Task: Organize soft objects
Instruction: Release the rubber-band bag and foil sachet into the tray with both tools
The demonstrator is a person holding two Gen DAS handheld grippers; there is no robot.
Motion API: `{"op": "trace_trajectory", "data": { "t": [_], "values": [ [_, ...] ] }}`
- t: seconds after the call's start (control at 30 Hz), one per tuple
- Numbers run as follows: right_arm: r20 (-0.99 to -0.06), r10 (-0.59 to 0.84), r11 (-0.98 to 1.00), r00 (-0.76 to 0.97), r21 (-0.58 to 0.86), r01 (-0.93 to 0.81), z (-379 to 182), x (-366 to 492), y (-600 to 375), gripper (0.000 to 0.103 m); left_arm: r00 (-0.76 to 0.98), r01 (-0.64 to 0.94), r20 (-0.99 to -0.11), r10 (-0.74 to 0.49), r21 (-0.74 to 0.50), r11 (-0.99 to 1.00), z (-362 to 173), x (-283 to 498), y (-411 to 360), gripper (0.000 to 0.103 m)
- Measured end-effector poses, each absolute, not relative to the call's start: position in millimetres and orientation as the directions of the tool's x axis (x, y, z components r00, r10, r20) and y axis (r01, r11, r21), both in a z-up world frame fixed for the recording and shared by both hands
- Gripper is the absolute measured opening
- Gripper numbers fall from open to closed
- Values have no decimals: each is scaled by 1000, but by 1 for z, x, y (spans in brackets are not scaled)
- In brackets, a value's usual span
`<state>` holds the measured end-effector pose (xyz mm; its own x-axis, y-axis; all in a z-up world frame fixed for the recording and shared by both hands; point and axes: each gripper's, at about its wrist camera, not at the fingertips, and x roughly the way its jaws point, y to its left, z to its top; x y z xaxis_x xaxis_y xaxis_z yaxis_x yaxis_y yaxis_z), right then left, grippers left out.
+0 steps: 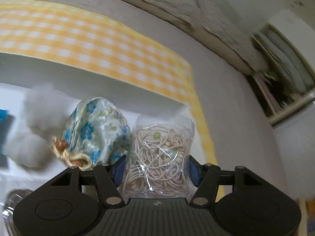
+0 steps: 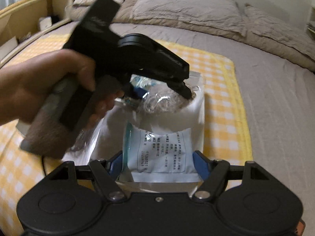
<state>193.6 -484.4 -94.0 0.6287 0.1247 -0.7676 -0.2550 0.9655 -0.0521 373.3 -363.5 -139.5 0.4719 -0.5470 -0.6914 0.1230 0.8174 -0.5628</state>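
Note:
My left gripper (image 1: 156, 169) is shut on a clear bag of beige elastic hair ties (image 1: 159, 157), held low inside a white box (image 1: 98, 78). Beside the bag, on its left, lies a pale satin pouch with blue flowers (image 1: 98, 125), and further left a white fluffy wad (image 1: 39, 118). The right wrist view shows a hand holding the left gripper (image 2: 163, 92) with the clear bag (image 2: 163, 100) over the far end of the white box (image 2: 196, 118). My right gripper (image 2: 157, 165) is shut on a pale blue and white printed packet (image 2: 163, 153) above the box's near end.
The box stands on a yellow gingham cloth (image 2: 226, 98) spread over a grey bed sheet (image 2: 275, 118). Pillows and a rumpled quilt (image 2: 187, 5) lie at the far end. A wooden shelf unit (image 2: 29, 9) runs along the left. More clear plastic (image 1: 11, 196) lies at the box's near left.

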Motion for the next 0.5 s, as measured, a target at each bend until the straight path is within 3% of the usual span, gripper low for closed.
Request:
{"op": "trace_trajectory", "data": {
  "t": [0.07,0.13,0.2,0.5],
  "values": [
    [-766,123,964,630,-59,-260,-95,195,-483,75,490,103,-688,-535,-564,820,-140,377,-358,63],
    [-764,124,965,633,-56,-257,-95,198,-484,75,474,103,-680,-559,-588,802,-140,381,-356,73],
    [-760,124,968,638,-49,-246,-95,200,-484,75,434,127,-660,-614,-630,766,-138,384,-354,96],
    [-722,89,989,686,-18,-148,-84,208,-490,81,413,295,-678,-609,-533,793,-106,365,-347,99]
  ]
}}
